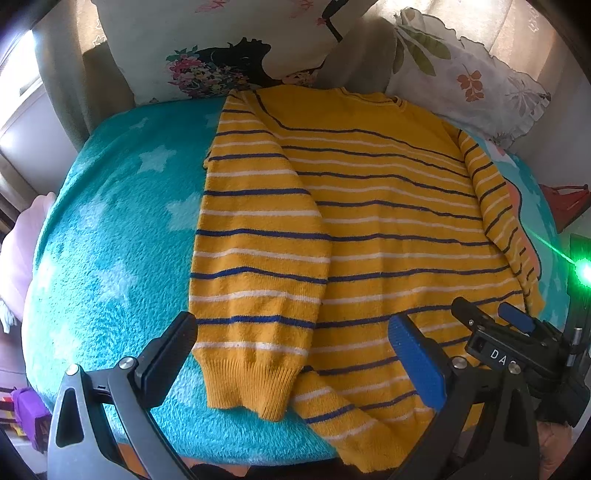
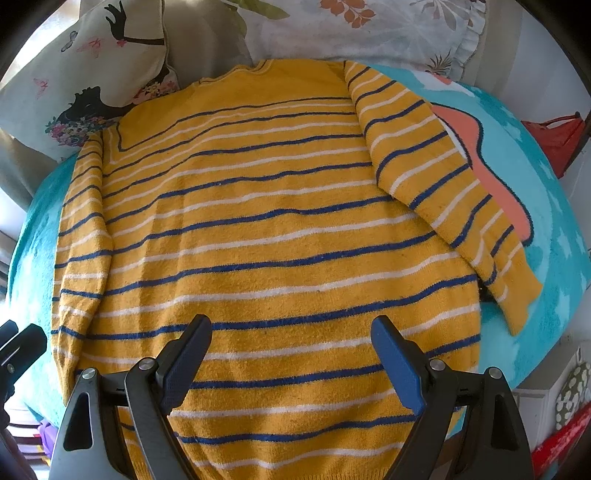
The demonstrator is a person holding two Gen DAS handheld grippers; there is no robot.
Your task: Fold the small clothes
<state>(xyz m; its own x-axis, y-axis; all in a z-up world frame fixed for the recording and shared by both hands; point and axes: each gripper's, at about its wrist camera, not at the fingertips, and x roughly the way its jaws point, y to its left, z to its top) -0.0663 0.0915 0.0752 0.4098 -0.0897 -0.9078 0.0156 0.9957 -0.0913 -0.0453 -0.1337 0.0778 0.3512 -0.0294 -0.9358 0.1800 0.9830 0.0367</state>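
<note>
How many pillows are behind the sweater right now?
2: a butterfly-print pillow behind the sweater's left shoulder, and a leaf-print pillow behind its right. Others may be hidden.

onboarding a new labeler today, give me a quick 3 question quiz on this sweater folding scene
1. True or false: the yellow striped sweater lies spread flat on the teal star blanket.
2. Multiple choice: the left gripper has its jaws A) shut on a cuff, B) open above the sleeve cuff, C) shut on the collar.
3. Fill in: the right gripper hovers open over the sweater's lower ____.

Key: 1 true; 2 B; 3 body
</note>
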